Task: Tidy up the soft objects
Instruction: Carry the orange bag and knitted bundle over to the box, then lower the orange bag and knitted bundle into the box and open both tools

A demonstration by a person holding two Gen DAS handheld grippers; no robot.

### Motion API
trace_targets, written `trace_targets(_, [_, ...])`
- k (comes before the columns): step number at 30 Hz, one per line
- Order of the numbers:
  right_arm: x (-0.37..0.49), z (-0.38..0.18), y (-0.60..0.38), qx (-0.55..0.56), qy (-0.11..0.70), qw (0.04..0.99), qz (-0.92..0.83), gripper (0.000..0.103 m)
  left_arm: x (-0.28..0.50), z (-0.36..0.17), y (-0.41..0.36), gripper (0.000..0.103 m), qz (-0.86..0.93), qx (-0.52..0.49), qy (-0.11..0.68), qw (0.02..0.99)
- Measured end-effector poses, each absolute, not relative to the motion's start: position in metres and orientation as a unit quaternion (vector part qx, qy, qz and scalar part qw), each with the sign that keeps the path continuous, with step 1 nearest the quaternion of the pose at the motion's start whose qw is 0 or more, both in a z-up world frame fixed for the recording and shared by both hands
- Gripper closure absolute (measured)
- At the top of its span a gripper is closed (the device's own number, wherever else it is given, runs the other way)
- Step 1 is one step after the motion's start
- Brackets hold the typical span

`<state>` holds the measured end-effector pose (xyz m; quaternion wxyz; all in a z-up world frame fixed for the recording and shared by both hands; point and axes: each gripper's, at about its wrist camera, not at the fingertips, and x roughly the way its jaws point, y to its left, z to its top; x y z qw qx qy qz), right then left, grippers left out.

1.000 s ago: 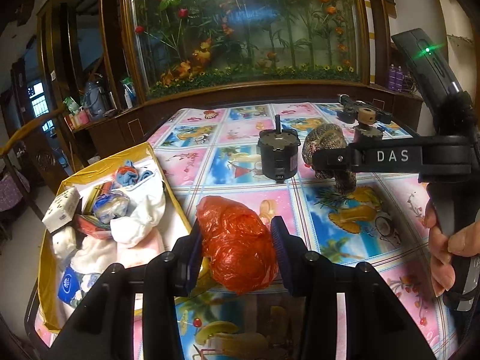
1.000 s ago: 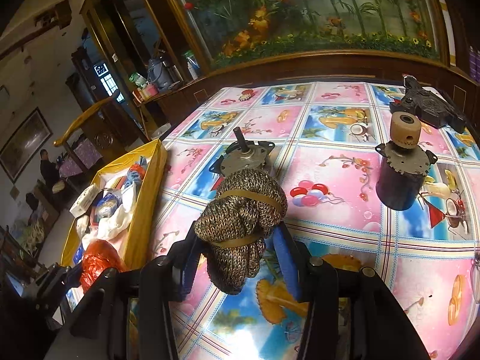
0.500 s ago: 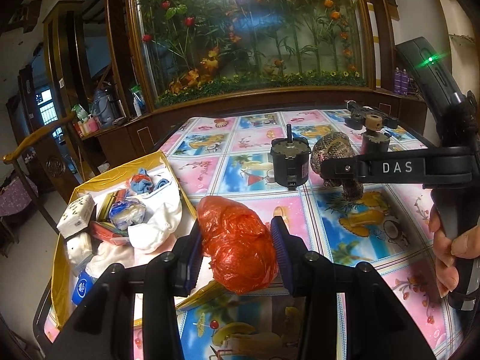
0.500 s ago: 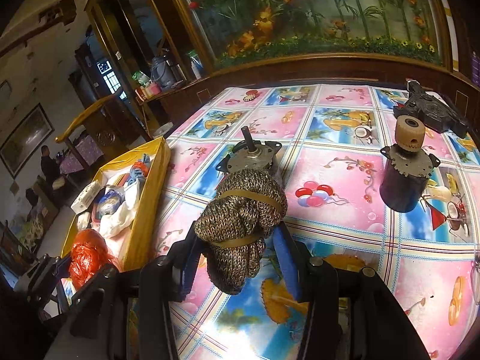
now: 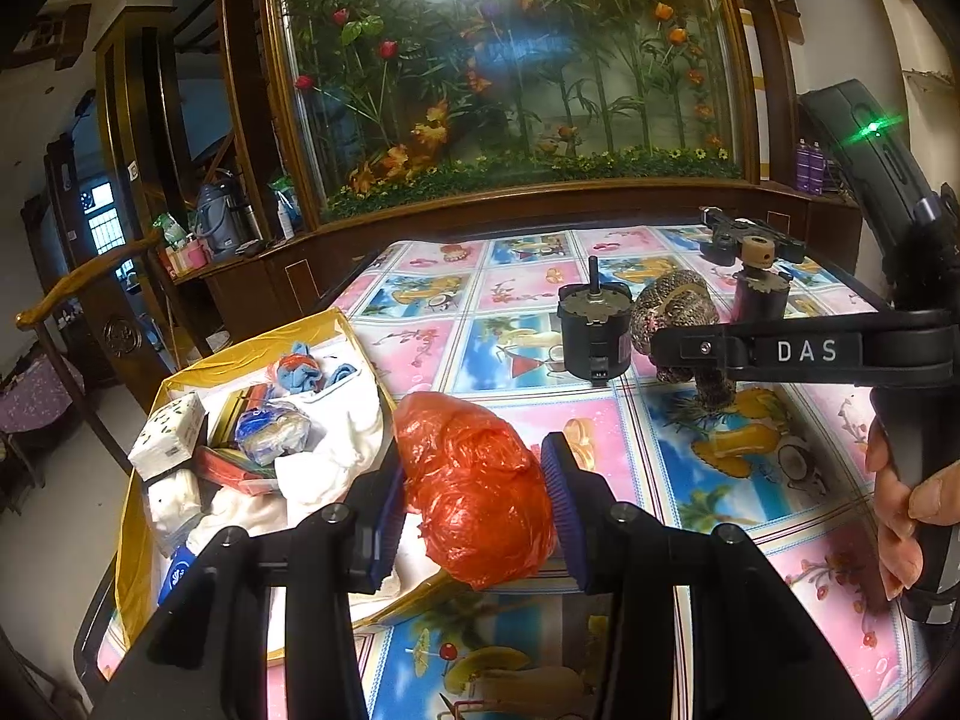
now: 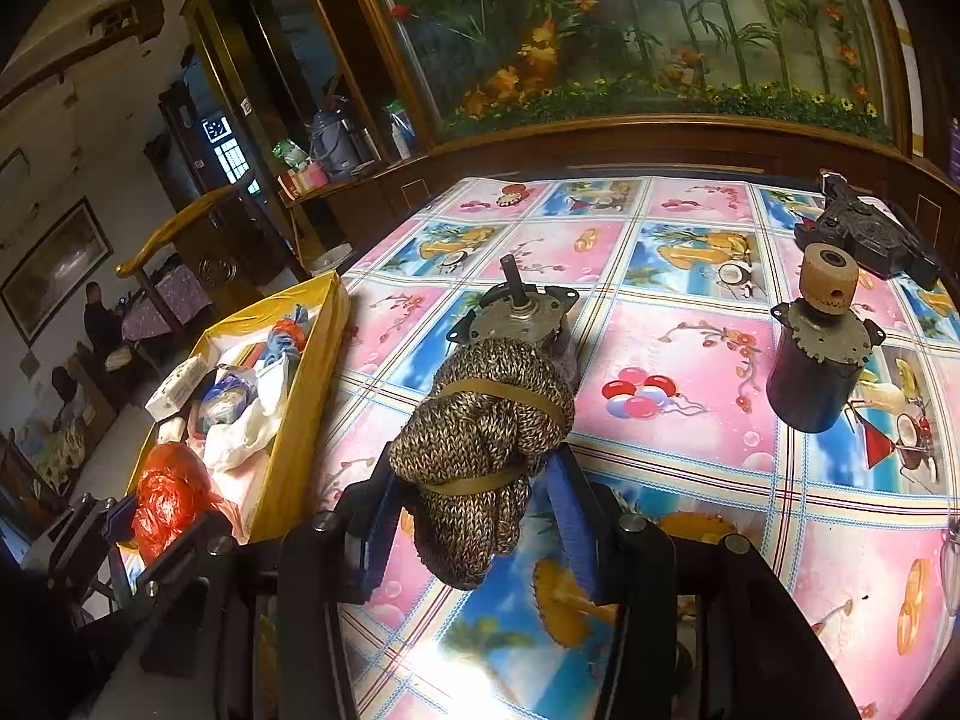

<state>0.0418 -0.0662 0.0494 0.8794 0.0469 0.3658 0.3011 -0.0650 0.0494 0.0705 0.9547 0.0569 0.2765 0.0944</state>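
Left gripper [image 5: 471, 495] clamped on crumpled orange plastic bag [image 5: 474, 486], at near corner of yellow box [image 5: 144, 480]. Right gripper [image 6: 474, 510] clamped on banded knit bundle [image 6: 480, 444], right of box, above tablecloth [image 6: 690, 360].

The open yellow cardboard box [image 5: 144, 516] sits at the left edge of the table with the patterned plastic cloth [image 6: 678, 360] and holds a white paper packet [image 5: 168, 435] and crumpled white cloths [image 5: 336, 456]. The crumpled orange plastic bag [image 5: 474, 498] sits between the left gripper [image 5: 471, 507] pads, above the box's right wall. The mottled brown knitted roll [image 6: 480, 450] sits between the right gripper [image 6: 474, 498] pads, in front of the black cylindrical motor with a shaft [image 6: 516, 315]. A second dark motor with a tan pulley [image 6: 822, 342] stands to the right, and a flat black plastic part [image 6: 864, 234] lies behind it.
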Motion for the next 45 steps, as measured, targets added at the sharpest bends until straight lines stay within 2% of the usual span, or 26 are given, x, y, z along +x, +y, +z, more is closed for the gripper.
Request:
trace_targets(15, [0.030, 0.055, -0.049, 0.043, 0.358, 0.879, 0.312, 0.051, -0.075, 0.077, 0.081, 0.061, 0.107, 0.027, 0.266, 0.958])
trace_targets(29, [-0.002, 0.062, -0.002, 0.018, 0.347, 0.869, 0.352, 0.051, -0.107, 0.091, 0.175, 0.061, 0.171, -0.044, 0.251, 0.952])
trace_targets(37, [-0.024, 0.060, 0.049, -0.005, 0.346, 0.850, 0.397, 0.051, -0.116, 0.077, 0.227, 0.061, 0.210, -0.081, 0.268, 0.937])
trace_targets(45, [-0.037, 0.048, 0.109, -0.035, 0.360, 0.825, 0.433, 0.051, -0.115, 0.065, 0.240, 0.061, 0.208, -0.092, 0.280, 0.933])
